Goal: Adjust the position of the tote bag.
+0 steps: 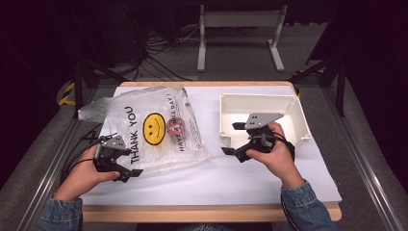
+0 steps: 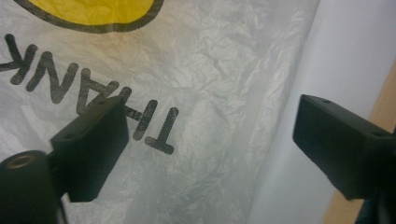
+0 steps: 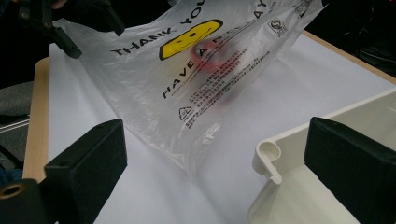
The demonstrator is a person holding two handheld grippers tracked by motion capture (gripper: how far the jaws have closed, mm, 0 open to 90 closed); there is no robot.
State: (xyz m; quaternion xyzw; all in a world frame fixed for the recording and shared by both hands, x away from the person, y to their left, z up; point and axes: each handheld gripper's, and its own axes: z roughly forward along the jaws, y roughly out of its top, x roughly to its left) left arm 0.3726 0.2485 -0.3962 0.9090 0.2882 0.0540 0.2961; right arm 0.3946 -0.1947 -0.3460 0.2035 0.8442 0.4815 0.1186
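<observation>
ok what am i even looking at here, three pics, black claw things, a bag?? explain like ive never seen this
A person sits at a table holding a two-jaw hand tool in each hand. The wide picture comes from a camera above them. The other two come from small cameras riding on each tool, looking out between its black jaws.

The left gripper hovers open over the near edge of a clear plastic bag printed with a smiley face and THANK YOU. Something round and red lies inside the bag. The right gripper is open too, beside a white tray. Neither tool holds anything.
</observation>
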